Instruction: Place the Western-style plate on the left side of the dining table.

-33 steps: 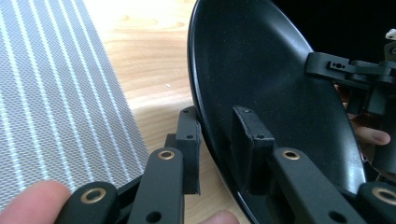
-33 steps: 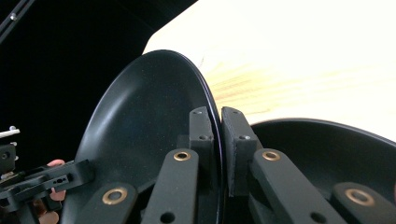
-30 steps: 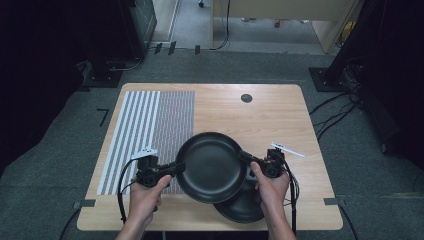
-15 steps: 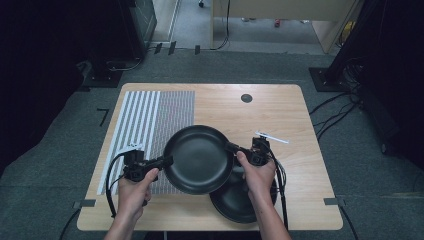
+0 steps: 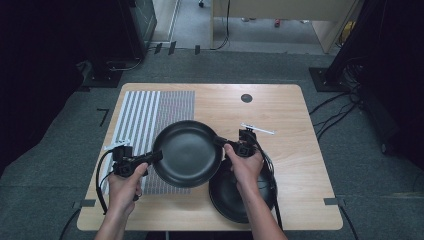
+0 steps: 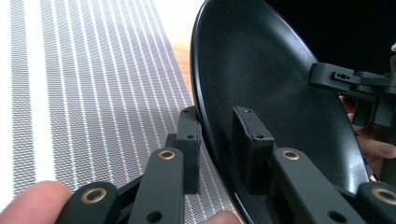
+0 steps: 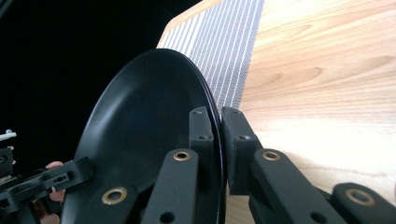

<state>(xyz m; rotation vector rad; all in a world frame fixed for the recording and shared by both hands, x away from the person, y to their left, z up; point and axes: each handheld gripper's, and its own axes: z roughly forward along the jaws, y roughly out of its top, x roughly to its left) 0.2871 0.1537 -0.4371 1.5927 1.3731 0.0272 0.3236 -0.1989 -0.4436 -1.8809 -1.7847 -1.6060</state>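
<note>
While raised over the table (image 5: pixel 290 107), black plate (image 5: pixel 187 152) between both grippers' clamped fingers.

Matt black against pale wood and woven cloth

We see a black plate (image 5: pixel 187 153) with a smooth, faintly speckled satin sheen, the wooden table (image 5: pixel 280 115) light-grained and smooth, a striped mat (image 5: pixel 150 112) of fine woven mesh, and left gripper (image 6: pixel 217 140) and right gripper (image 7: pixel 219 140) in matt black plastic with brass-coloured rivets.
</note>
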